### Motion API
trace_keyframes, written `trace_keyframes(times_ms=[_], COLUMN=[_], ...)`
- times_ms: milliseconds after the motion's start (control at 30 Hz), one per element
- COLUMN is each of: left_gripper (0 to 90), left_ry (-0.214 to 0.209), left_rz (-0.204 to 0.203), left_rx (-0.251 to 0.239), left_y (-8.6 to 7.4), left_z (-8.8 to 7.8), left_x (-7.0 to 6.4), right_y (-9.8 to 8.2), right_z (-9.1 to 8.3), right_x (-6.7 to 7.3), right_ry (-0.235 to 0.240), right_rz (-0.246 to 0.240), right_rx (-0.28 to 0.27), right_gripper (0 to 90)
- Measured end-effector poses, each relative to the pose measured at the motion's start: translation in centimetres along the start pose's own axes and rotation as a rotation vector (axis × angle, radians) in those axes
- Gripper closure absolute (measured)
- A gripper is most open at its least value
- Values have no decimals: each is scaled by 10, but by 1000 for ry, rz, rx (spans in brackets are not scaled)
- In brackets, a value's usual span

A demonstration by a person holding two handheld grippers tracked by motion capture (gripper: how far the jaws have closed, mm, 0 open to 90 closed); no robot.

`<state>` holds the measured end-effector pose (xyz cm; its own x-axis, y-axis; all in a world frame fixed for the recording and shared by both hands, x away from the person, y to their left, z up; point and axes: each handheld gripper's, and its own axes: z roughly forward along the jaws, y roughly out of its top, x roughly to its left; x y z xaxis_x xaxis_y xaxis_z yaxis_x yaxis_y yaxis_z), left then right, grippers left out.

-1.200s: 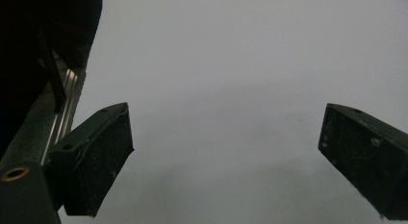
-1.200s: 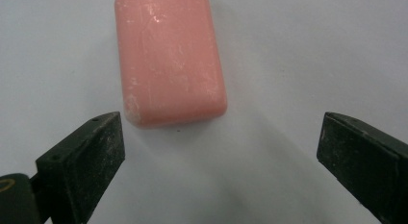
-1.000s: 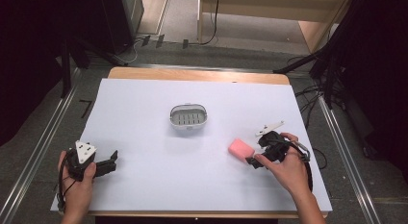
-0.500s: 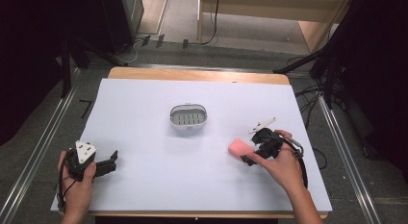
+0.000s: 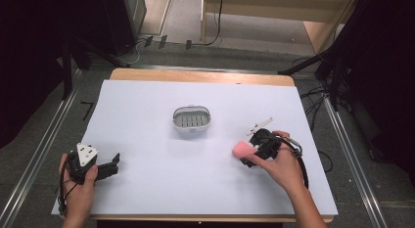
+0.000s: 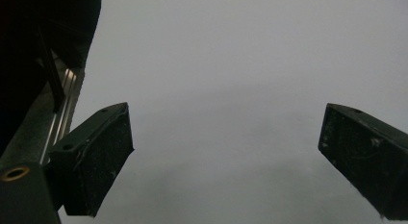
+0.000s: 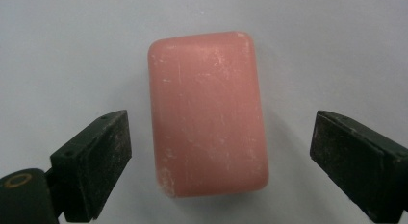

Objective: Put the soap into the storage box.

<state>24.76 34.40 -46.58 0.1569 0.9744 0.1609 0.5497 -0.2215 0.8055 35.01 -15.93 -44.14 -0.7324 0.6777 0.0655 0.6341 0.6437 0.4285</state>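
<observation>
A pink bar of soap [image 5: 241, 149] lies flat on the white table cover [image 5: 147, 101], right of the middle. My right gripper [image 5: 250, 153] reaches it from the right. In the right gripper view the soap [image 7: 207, 113] lies between the two black jaws of the right gripper [image 7: 219, 135], with a gap on each side. Those jaws have just been closing, but the pads stand clear of the soap. An oval grey soap dish [image 5: 192, 120] sits empty at the table's centre. My left gripper [image 5: 111, 168] rests open near the front left; its left gripper view [image 6: 226, 132] shows bare cover between the jaws.
A wooden table edge [image 5: 200, 76] shows beyond the cover at the back. Metal rails [image 5: 44, 140] run along both sides of the table. Cables lie on the floor at the right [image 5: 318, 98].
My right hand has carried its gripper leftward up to the soap, which now lies between the jaws. The left hand and the dish have kept still.
</observation>
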Motion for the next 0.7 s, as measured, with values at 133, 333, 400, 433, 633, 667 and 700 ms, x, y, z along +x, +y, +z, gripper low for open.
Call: trace_keyframes(times_ms=[133, 333, 400, 433, 633, 667, 700], left_gripper=[54, 54, 54, 54, 54, 54, 54], left_ry=[-1, -1, -1, -1, -1, -1, -1], left_rz=[0, 0, 1, 1, 1, 2, 2], left_rx=[0, 0, 1, 1, 1, 0, 0], left_y=[0, 0, 0, 0, 0, 0, 0], left_z=[0, 0, 0, 0, 0, 0, 0], left_x=[0, 0, 0, 0, 0, 0, 0], right_y=[3, 8, 9, 10, 12, 13, 14], right_z=[2, 5, 5, 6, 10, 12, 12], right_x=[1, 2, 2, 2, 3, 4, 4], right_ry=[-2, 8, 13, 13, 32, 34, 39], right_rz=[-18, -46, -57, -62, -86, -97, -95], right_rx=[12, 25, 30, 32, 46, 56, 60], right_gripper=[133, 154, 180, 190, 237, 269, 283])
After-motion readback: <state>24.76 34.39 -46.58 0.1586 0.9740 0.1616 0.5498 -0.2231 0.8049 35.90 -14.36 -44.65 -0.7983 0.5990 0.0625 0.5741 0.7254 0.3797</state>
